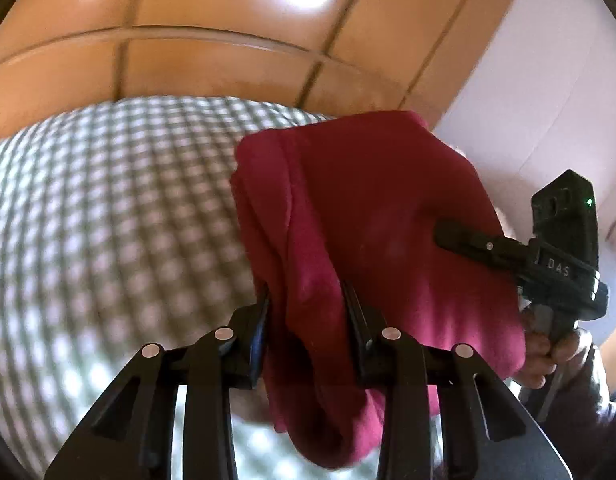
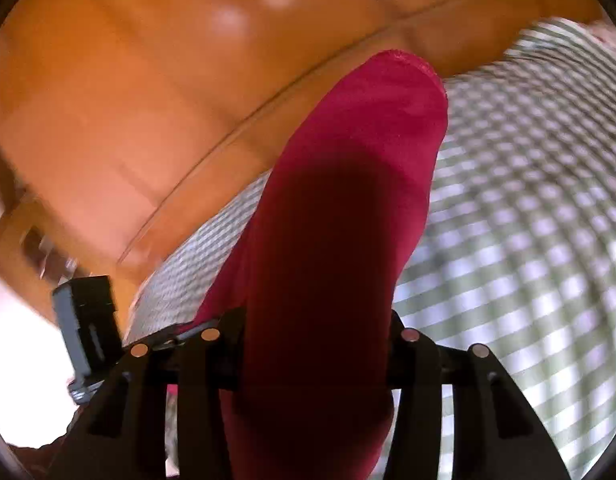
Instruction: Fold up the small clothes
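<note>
A dark red small garment (image 1: 372, 208) hangs between both grippers above a green-and-white checked cloth (image 1: 107, 216). My left gripper (image 1: 308, 300) is shut on a bunched fold of the garment. The right gripper (image 1: 460, 238) shows in the left wrist view, its fingers pressed against the garment's right side. In the right wrist view the garment (image 2: 340, 216) drapes over and between the fingers of my right gripper (image 2: 316, 320), which is shut on it; the cloth hides the fingertips. The left gripper's body (image 2: 87, 320) shows at the lower left.
The checked cloth (image 2: 528, 200) covers a table. An orange tiled floor (image 1: 227, 52) lies beyond it. A white wall or panel (image 1: 528, 100) stands at the right. The person's hand (image 1: 548, 352) holds the right gripper.
</note>
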`<state>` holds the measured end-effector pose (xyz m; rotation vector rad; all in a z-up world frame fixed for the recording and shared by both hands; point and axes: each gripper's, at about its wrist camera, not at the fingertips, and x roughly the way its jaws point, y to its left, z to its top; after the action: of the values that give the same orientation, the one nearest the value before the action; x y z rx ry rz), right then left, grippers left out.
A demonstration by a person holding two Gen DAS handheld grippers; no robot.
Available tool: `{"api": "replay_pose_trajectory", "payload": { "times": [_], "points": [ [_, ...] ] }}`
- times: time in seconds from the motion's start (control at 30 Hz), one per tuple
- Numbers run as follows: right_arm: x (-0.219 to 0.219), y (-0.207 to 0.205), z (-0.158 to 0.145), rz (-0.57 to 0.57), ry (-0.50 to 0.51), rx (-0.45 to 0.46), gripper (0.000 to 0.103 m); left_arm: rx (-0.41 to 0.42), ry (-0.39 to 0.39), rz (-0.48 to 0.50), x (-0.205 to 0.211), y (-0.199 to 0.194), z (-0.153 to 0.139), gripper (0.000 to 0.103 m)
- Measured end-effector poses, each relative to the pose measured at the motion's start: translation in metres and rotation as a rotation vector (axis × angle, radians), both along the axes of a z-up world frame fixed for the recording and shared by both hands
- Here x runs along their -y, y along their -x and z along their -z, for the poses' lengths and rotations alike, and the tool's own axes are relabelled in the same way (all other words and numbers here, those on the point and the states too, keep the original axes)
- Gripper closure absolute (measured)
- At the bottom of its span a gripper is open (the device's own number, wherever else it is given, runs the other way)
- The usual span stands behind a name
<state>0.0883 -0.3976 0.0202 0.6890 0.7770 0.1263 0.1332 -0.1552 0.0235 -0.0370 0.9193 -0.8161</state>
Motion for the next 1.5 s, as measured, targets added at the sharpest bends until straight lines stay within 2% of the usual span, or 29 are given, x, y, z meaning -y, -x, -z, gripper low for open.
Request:
{"api": "replay_pose_trajectory", "payload": {
  "times": [0.07, 0.1, 0.17, 0.23, 0.3, 0.37, 0.43, 0.5, 0.57, 0.6, 0.67, 0.73, 0.77, 0.83, 0.87, 0.9, 0.93, 0.97, 1.07, 1.17, 1.2, 1.3, 1.4, 1.43, 1.5],
  "points": [
    [0.026, 0.004, 0.017, 0.052, 0.034, -0.064, 0.052, 0.035, -0.132, -0.005, 0.037, -0.005, 0.009, 0.071],
    [0.037, 0.006, 0.029, 0.065, 0.038, -0.105, 0.047, 0.037, -0.163, 0.002, 0.046, -0.008, 0.013, 0.068],
    [0.046, 0.016, 0.038, 0.104, 0.057, -0.130, 0.021, 0.045, -0.180, -0.006, 0.053, -0.005, 0.017, 0.059],
    [0.047, 0.024, 0.031, 0.128, 0.065, -0.115, 0.016, 0.093, -0.223, -0.029, 0.051, 0.000, 0.018, 0.052],
    [0.044, 0.038, 0.015, 0.172, 0.104, -0.089, 0.017, 0.107, -0.249, -0.061, 0.049, 0.005, 0.013, 0.049],
    [0.039, 0.053, -0.002, 0.185, 0.139, -0.059, 0.031, 0.138, -0.208, -0.118, 0.036, 0.013, -0.002, 0.049],
    [0.026, 0.063, -0.022, 0.171, 0.185, -0.009, 0.039, 0.198, -0.152, -0.148, 0.026, 0.028, -0.019, 0.049],
    [0.012, 0.064, -0.035, 0.151, 0.242, 0.014, 0.047, 0.242, -0.085, -0.101, 0.027, 0.045, -0.028, 0.049],
    [-0.004, 0.061, -0.038, 0.136, 0.289, 0.013, 0.049, 0.260, -0.073, -0.051, 0.035, 0.054, -0.026, 0.049],
    [-0.007, 0.057, -0.033, 0.128, 0.299, 0.000, 0.050, 0.257, -0.093, -0.027, 0.046, 0.052, -0.020, 0.049],
    [-0.013, 0.044, -0.016, 0.111, 0.300, -0.078, 0.050, 0.252, -0.167, -0.032, 0.060, 0.042, -0.002, 0.049],
    [-0.021, 0.044, -0.003, 0.102, 0.372, -0.108, 0.049, 0.206, -0.237, -0.056, 0.062, 0.029, 0.022, 0.049],
    [-0.018, 0.043, 0.002, 0.098, 0.384, -0.105, 0.048, 0.167, -0.249, -0.072, 0.057, 0.019, 0.034, 0.049],
    [-0.015, 0.048, 0.008, 0.094, 0.373, -0.091, 0.042, 0.025, -0.148, -0.071, 0.039, 0.001, 0.046, 0.047],
    [-0.013, 0.049, 0.011, 0.099, 0.367, -0.106, 0.033, -0.009, -0.120, -0.072, 0.032, -0.005, 0.047, 0.046],
    [-0.007, 0.049, 0.017, 0.105, 0.326, -0.127, 0.032, -0.013, -0.120, -0.069, 0.030, -0.007, 0.046, 0.046],
    [-0.005, 0.050, 0.017, 0.114, 0.294, -0.133, 0.031, 0.001, -0.129, -0.055, 0.030, -0.008, 0.045, 0.046],
    [-0.006, 0.051, 0.014, 0.115, 0.305, -0.133, 0.031, 0.022, -0.141, -0.046, 0.029, -0.006, 0.043, 0.046],
    [-0.028, 0.058, -0.002, 0.081, 0.436, -0.123, 0.031, 0.063, -0.139, -0.044, 0.017, -0.003, 0.032, 0.046],
    [-0.042, 0.064, 0.005, 0.028, 0.482, -0.152, 0.032, 0.077, -0.138, -0.068, 0.001, -0.004, 0.032, 0.046],
    [-0.042, 0.067, 0.011, 0.032, 0.478, -0.169, 0.031, 0.071, -0.144, -0.077, -0.003, -0.006, 0.036, 0.042],
    [-0.034, 0.073, 0.013, 0.070, 0.385, -0.185, 0.031, 0.060, -0.148, -0.099, 0.001, 0.001, 0.038, 0.042],
    [-0.031, 0.075, -0.008, 0.102, 0.379, -0.149, 0.031, 0.102, -0.112, -0.138, -0.001, 0.013, 0.019, 0.042],
    [-0.029, 0.074, -0.018, 0.116, 0.378, -0.126, 0.031, 0.142, -0.104, -0.157, -0.004, 0.021, 0.008, 0.042],
    [-0.024, 0.067, -0.036, 0.147, 0.376, -0.078, 0.031, 0.187, -0.116, -0.163, 0.000, 0.025, -0.003, 0.042]
  ]
}}
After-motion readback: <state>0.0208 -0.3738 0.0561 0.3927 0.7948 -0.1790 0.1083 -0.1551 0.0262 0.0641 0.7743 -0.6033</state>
